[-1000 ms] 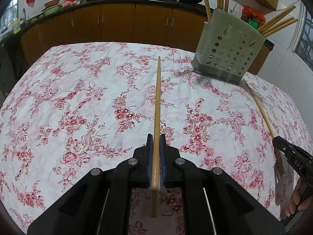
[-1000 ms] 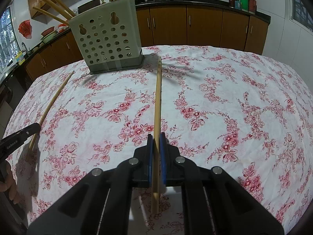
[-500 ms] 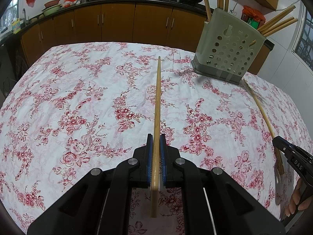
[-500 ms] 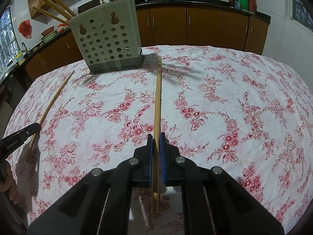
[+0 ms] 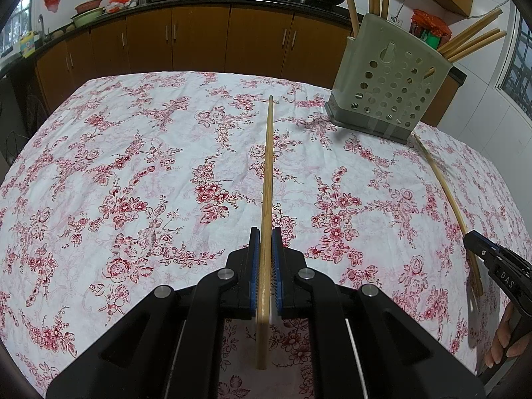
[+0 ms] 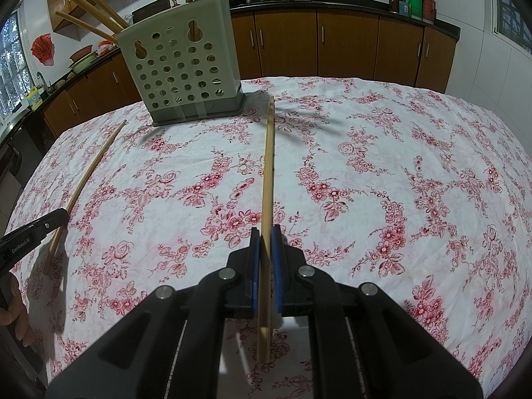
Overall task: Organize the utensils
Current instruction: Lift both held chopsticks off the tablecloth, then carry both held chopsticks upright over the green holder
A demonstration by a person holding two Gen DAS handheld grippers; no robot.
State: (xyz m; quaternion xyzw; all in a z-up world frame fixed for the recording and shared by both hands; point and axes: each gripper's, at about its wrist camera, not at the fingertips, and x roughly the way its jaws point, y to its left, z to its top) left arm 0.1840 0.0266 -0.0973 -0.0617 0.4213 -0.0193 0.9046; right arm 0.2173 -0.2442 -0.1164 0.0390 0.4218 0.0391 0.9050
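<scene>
In the left wrist view my left gripper [image 5: 265,232] is shut on a long wooden chopstick [image 5: 268,166] that runs forward over the floral tablecloth [image 5: 133,166]. My right gripper [image 6: 265,232] is likewise shut on a second chopstick [image 6: 268,166], whose tip ends just right of the holder's base. A pale green perforated utensil holder [image 5: 389,79] [image 6: 179,66] stands at the far side with several chopsticks in it. Each view also shows the other gripper at its edge, the right gripper [image 5: 470,237] and the left gripper [image 6: 61,216], clamped on its chopstick [image 5: 442,179] [image 6: 89,173].
The tablecloth [image 6: 399,166] covers the whole table. Brown kitchen cabinets [image 5: 199,40] and a counter with pans stand behind it. A person's fingers [image 5: 505,349] [image 6: 13,312] show at the frame edges on the gripper handles.
</scene>
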